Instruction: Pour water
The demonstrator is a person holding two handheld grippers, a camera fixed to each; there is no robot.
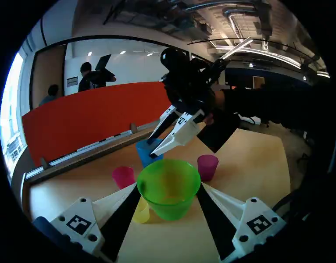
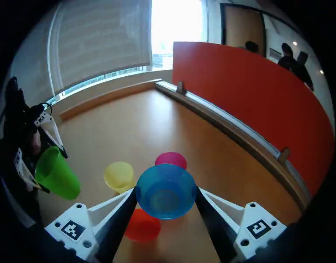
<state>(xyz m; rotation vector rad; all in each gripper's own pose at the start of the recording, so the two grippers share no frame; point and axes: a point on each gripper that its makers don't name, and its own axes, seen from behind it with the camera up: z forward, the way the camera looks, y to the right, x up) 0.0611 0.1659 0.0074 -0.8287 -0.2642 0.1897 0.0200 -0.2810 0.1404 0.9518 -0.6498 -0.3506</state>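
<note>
Clamping: left gripper [image 1: 168, 186] fingers pinch the green cup [image 1: 169, 197]; right gripper [image 2: 166, 191] fingers pinch the blue cup [image 2: 166, 199], over the desk [image 2: 146, 127].

No legible txt or nos.

Orange-red partition [image 1: 93, 114] runs along far edge of wooden surface [image 1: 255, 160]. Two people [image 1: 91, 78] behind it. Blinds [image 2: 102, 39] cover part of window [image 2: 176, 26].

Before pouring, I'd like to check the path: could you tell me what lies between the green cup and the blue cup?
In the right gripper view, a yellow cup stands on the table between the green cup and the blue cup.
</note>
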